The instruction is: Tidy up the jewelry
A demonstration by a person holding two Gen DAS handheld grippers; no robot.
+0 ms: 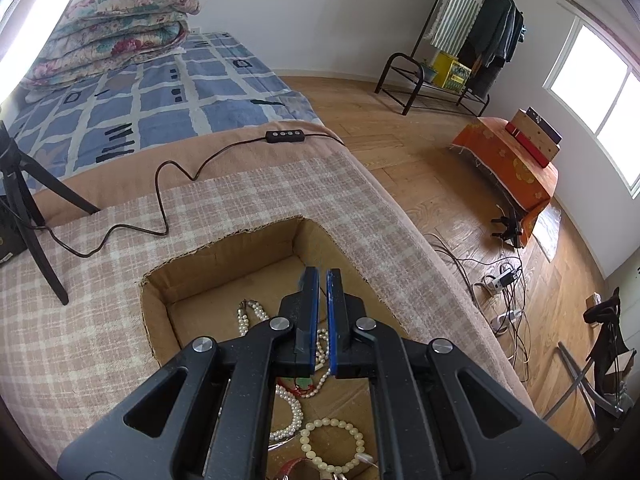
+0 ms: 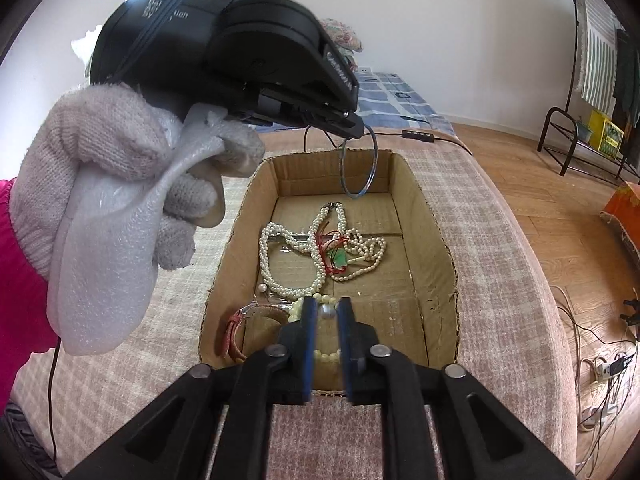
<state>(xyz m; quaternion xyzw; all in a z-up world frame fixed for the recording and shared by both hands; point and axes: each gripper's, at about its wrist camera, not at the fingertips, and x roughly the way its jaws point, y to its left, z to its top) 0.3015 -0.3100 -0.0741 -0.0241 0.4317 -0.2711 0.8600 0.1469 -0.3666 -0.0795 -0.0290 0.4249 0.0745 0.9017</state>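
Thin metal bangle (image 2: 359,164) in left gripper (image 2: 358,130) jaws.

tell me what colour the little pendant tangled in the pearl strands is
Green, on a red cord; the pendant among the pearl strands shows best in the right wrist view.

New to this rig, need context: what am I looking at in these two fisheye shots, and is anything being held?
No robot here: a person holds a two-finger gripper in each hand, each with a camera looking along its jaws.

The left wrist view looks past the left gripper, jaws nearly closed, over a cardboard box on a checked blanket.

The right wrist view shows the right gripper, jaws a little apart and empty, near the same box. Its gloved left hand holds the other gripper, from whose tip a thin metal bangle hangs above the box.

Inside lie tangled pearl necklaces, a green pendant, a pale bead bracelet and a red strap.
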